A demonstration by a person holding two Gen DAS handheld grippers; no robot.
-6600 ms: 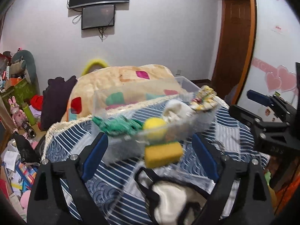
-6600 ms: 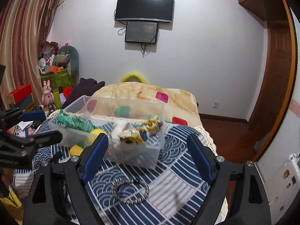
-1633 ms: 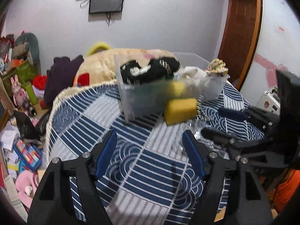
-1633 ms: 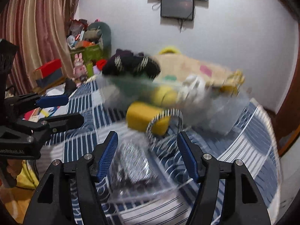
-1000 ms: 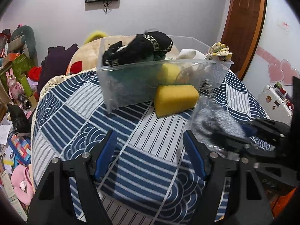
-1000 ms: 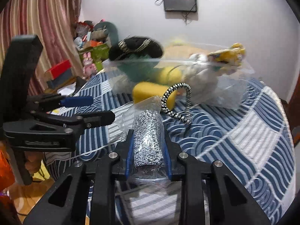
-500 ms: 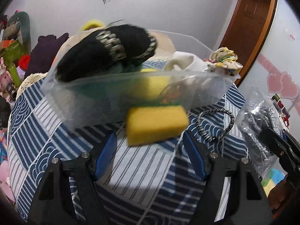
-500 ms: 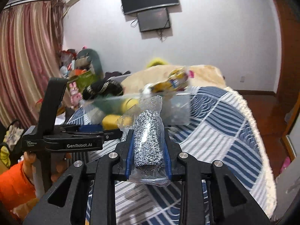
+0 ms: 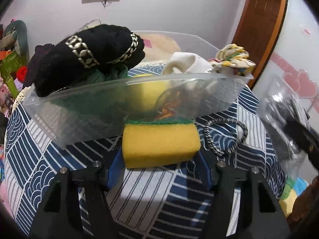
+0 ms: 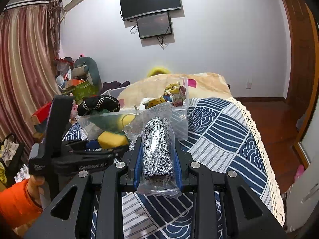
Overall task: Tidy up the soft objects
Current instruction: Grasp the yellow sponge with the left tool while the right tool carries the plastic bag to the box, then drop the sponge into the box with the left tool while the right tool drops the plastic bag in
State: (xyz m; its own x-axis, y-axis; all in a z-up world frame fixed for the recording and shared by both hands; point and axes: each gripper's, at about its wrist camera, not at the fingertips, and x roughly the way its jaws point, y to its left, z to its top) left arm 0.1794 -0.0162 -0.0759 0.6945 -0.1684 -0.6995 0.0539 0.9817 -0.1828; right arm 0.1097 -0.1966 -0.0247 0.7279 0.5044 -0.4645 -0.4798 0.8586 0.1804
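Yellow sponge [image 9: 160, 144] lies between the left tool's [image 9: 159, 165] spread-apart fingers, against the clear bin [image 9: 83, 115], a braided ring [image 9: 225, 136] beside it (left view only). The right view shows the right tool [image 10: 158, 160] clamped on a bagged speckled roll [image 10: 157, 149].

a home bedroom: a bed [image 10: 209, 83] with a patterned blanket stands against the wall, a television [image 10: 150, 0] is mounted above it, curtains [image 10: 22, 75] hang at the left, and stuffed toys [image 10: 85, 69] are piled in the corner.
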